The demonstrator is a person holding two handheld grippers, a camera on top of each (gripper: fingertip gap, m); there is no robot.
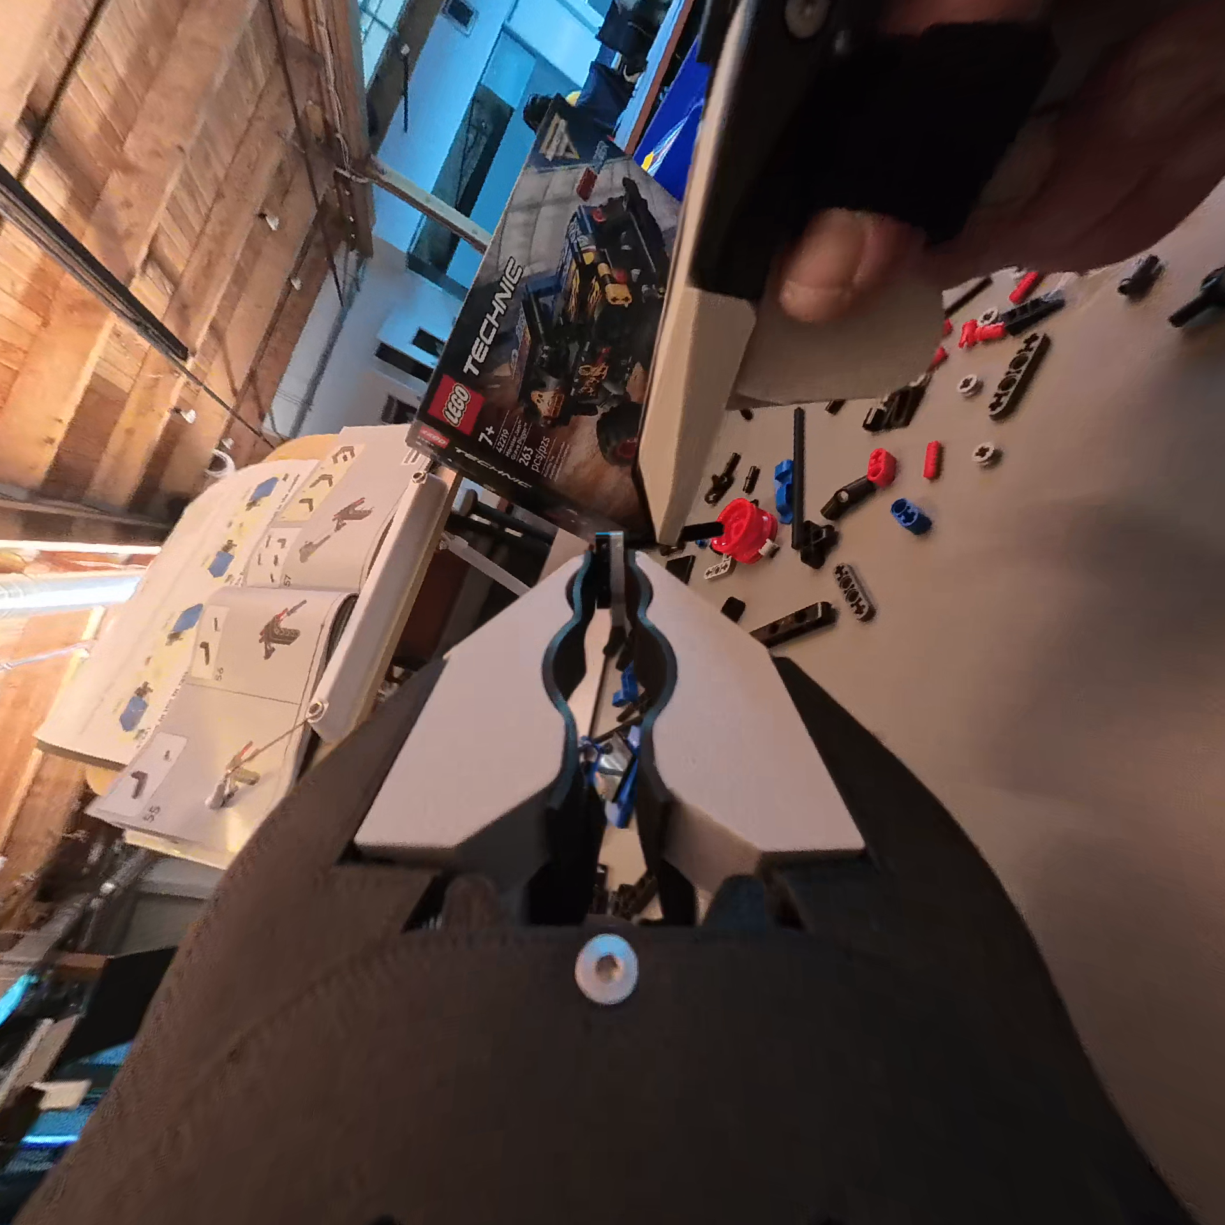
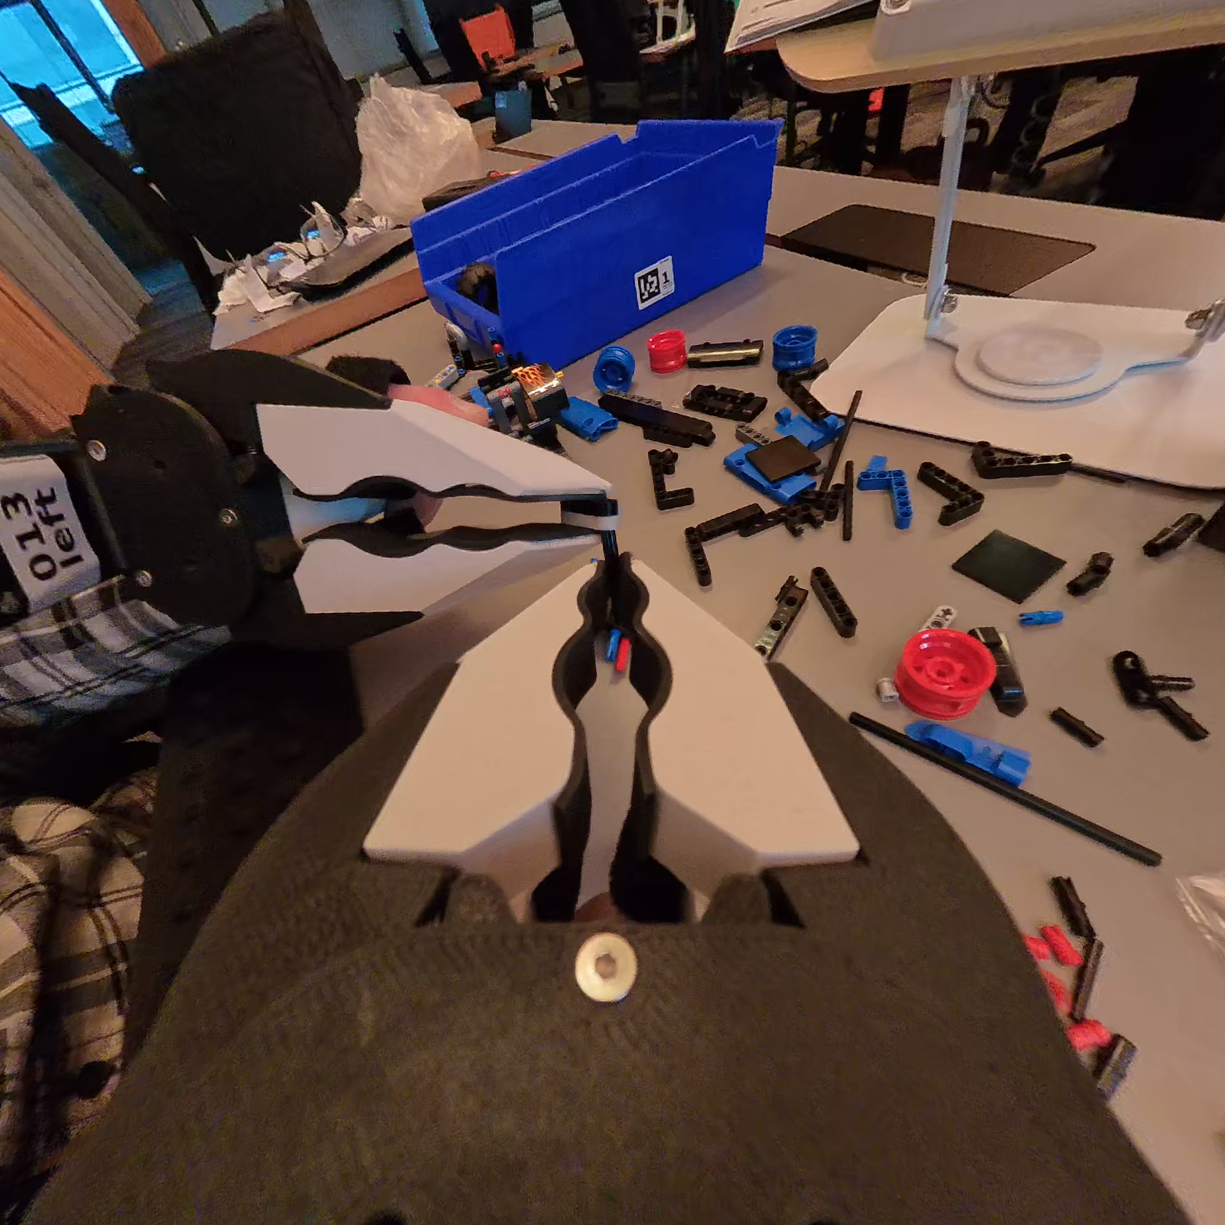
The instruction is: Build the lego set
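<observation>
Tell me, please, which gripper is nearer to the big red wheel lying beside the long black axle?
Right. The right gripper points over the table just left of the red wheel; the left gripper meets it tip to tip, reaching in from farther left.

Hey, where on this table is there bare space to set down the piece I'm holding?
Bare grey table lies in front of the long black axle, right of the right gripper. A smaller gap sits between the black square tile and the red wheel. From the blue bin to the L-shaped beams it is crowded.
</observation>
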